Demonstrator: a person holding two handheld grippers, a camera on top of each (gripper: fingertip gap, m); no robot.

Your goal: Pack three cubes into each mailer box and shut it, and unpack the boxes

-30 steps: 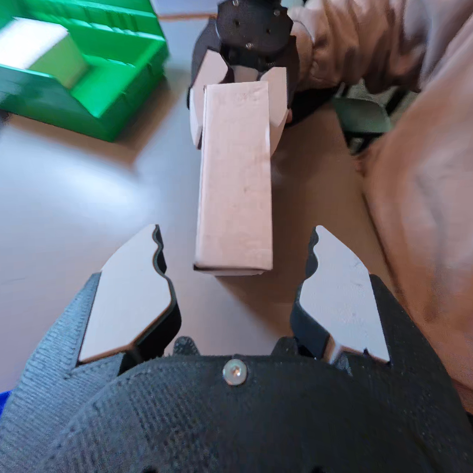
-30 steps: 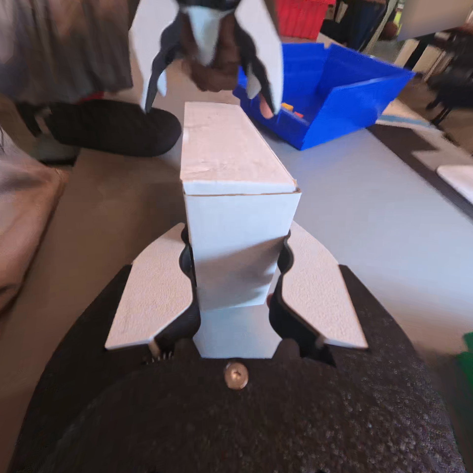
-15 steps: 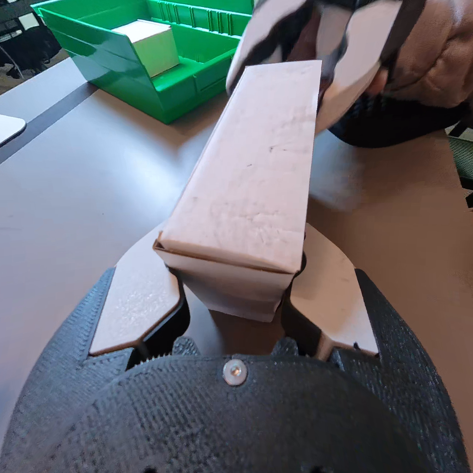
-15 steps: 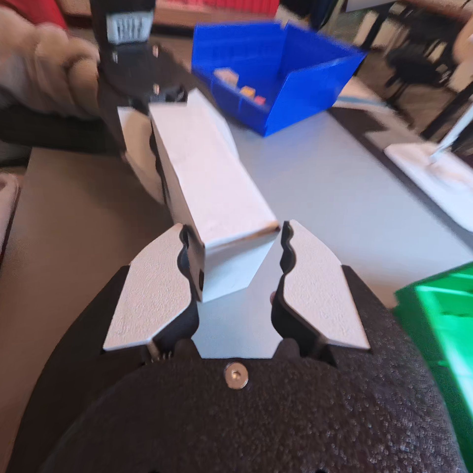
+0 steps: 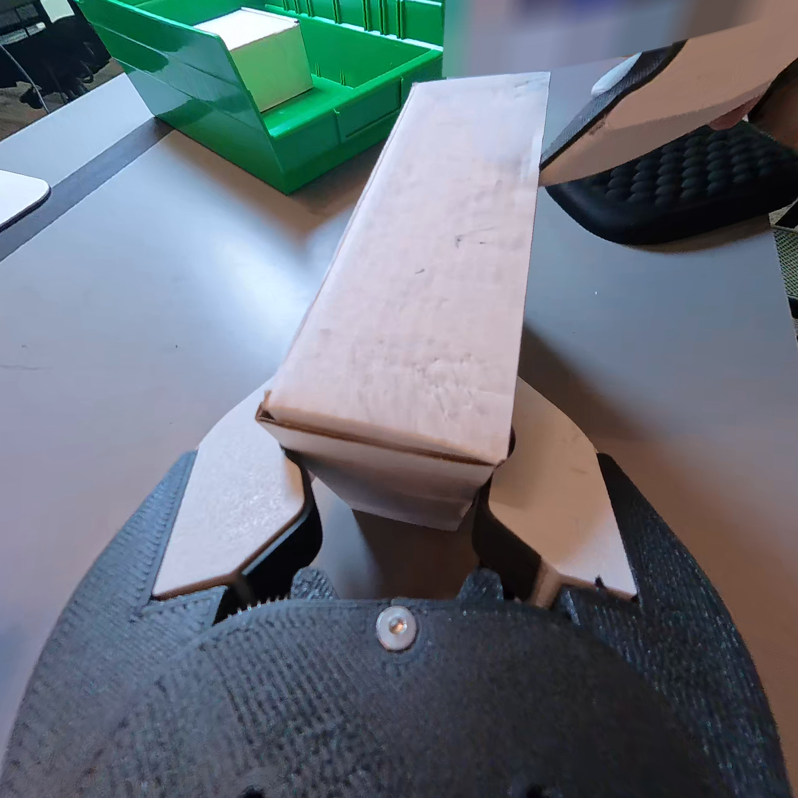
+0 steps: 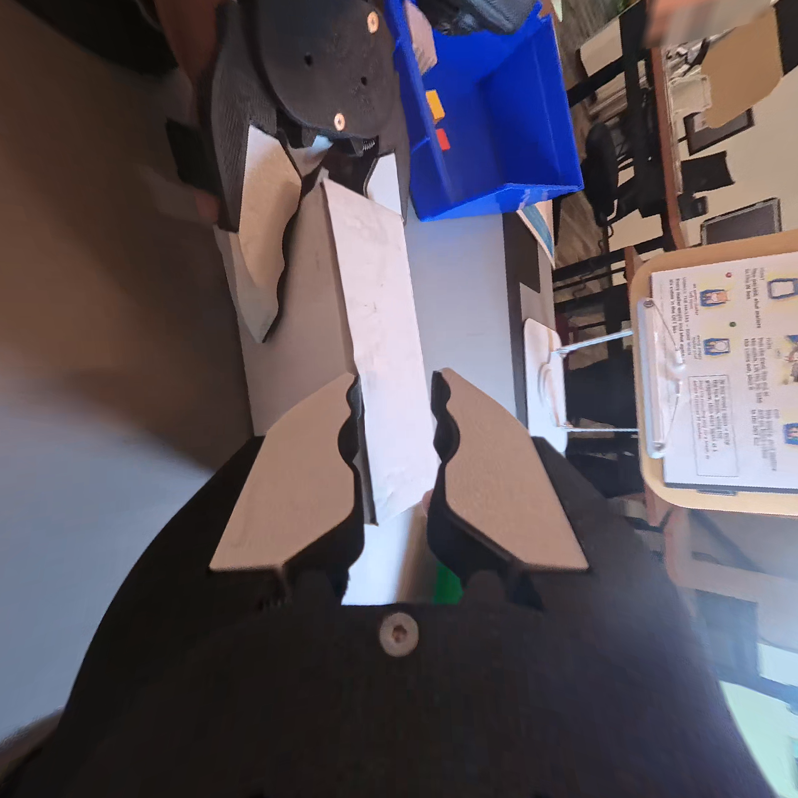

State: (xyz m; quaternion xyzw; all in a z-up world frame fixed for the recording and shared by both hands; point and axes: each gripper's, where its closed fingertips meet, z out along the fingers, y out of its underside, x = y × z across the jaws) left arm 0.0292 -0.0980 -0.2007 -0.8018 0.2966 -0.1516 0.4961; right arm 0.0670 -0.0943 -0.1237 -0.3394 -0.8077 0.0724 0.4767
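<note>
A long white mailer box (image 5: 423,267), lid closed, is held off the grey table between my two grippers. My left gripper (image 5: 388,432) is shut on its near end, one finger on each long side. My right gripper (image 6: 395,380) is rolled about a quarter turn, and its narrowed fingers pinch the box's (image 6: 388,345) other end. The left gripper (image 6: 330,280) shows at the far end in the right wrist view. One right finger (image 5: 669,99) shows beside the box's far end. A yellow cube (image 6: 435,103) and a red cube (image 6: 442,139) lie in the blue bin (image 6: 496,142).
A green bin (image 5: 242,125) at the back left holds another white box (image 5: 263,56). A black dimpled pad (image 5: 691,185) lies at the table's right edge. A clipboard with a printed sheet (image 6: 725,367) stands on a white stand (image 6: 542,380) beyond the table. Left tips to right tips: about 9 centimetres.
My left gripper moved up to the box and shut on its end. My right gripper loosened, rolled about a quarter turn and closed narrower on the other end. The box tilted.
</note>
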